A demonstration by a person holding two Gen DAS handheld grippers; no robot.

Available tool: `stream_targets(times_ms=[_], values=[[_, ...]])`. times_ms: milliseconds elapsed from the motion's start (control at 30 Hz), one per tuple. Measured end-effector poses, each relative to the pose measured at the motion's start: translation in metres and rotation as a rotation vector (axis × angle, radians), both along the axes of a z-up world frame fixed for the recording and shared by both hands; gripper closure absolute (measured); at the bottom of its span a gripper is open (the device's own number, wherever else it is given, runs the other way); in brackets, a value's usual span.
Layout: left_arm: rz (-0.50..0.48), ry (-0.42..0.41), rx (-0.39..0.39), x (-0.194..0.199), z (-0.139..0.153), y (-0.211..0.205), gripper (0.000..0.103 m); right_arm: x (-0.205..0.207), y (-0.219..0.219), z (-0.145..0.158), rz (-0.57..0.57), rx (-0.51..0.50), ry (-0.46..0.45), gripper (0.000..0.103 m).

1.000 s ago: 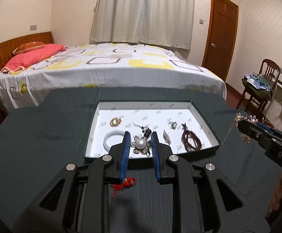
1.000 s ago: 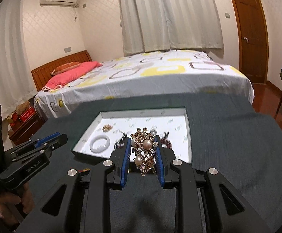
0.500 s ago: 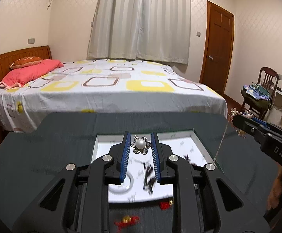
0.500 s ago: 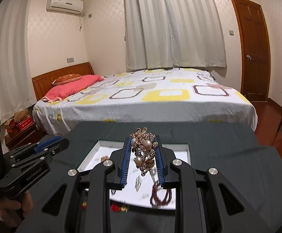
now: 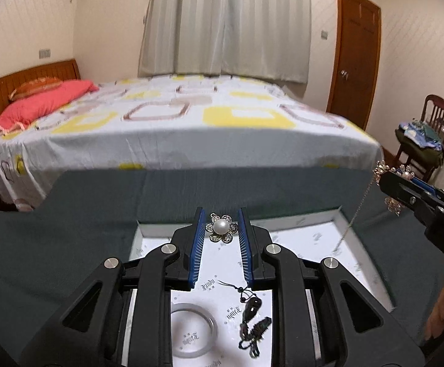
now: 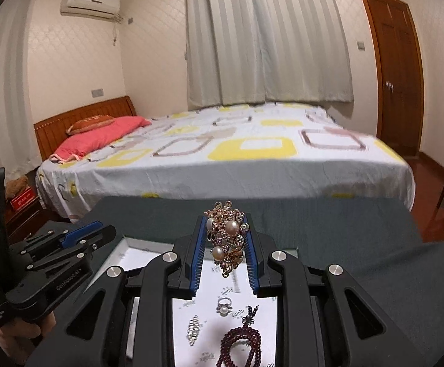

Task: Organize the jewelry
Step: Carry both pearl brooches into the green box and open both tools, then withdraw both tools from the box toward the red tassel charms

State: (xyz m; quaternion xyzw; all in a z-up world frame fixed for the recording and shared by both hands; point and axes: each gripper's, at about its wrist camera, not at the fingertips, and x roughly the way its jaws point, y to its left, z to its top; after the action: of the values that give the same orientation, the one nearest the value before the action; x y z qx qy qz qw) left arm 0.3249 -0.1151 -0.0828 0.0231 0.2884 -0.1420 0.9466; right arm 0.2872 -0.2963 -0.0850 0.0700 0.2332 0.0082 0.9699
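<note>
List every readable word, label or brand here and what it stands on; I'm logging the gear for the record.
"DAS", cut off by the frame edge: on the right gripper body.
"GenRobot.AI": on the left gripper body.
Small white label low on the left gripper's handle: too small to read.
Repeated script logo on the white tray lining: too blurred to read.
Air conditioner badge: too small.

Twin wrist views toward bed (image 5: 173, 122)

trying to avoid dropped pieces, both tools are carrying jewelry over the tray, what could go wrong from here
1. The left tool holds the pearl flower brooch only by its petal edges near the fingertips; it might slip out.
2. A thin chain dangles from the gold cluster brooch in the right tool; it could snag the white tray rim.
3. A dropped piece could tangle with the bead bracelet below.
</note>
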Motion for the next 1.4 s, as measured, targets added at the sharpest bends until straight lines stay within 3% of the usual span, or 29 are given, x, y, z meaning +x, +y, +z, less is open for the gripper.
stream_targets(times_ms=[467,833,933,1000,1067,1200,1400], values=[[0.033,0.211,0.104,0.052,-0.066,-0.013,0.082,0.046,-0.010,-0.077,-0.048,-0.019,0.285,0.078],[0.032,0.268,0.142,0.060,-0.074,-0.016,0.079,0.057,-0.013,-0.086,-0.065,-0.022,0.367,0.078],[0.032,0.270,0.144,0.061,-0.074,-0.016,0.068,0.060,-0.014,-0.086,-0.068,-0.028,0.365,0.076],[0.034,0.261,0.140,0.060,-0.072,-0.016,0.055,0.059,-0.014,-0.084,-0.069,-0.025,0.356,0.062],[0.037,0.257,0.137,0.060,-0.072,-0.015,0.051,0.058,-0.014,-0.083,-0.069,-0.026,0.344,0.058],[0.038,0.238,0.122,0.057,-0.068,-0.014,0.040,0.053,-0.014,-0.080,-0.070,-0.024,0.317,0.058],[0.024,0.147,0.091,0.033,-0.046,-0.005,0.031,0.031,-0.014,-0.064,-0.076,0.013,0.246,0.058]])
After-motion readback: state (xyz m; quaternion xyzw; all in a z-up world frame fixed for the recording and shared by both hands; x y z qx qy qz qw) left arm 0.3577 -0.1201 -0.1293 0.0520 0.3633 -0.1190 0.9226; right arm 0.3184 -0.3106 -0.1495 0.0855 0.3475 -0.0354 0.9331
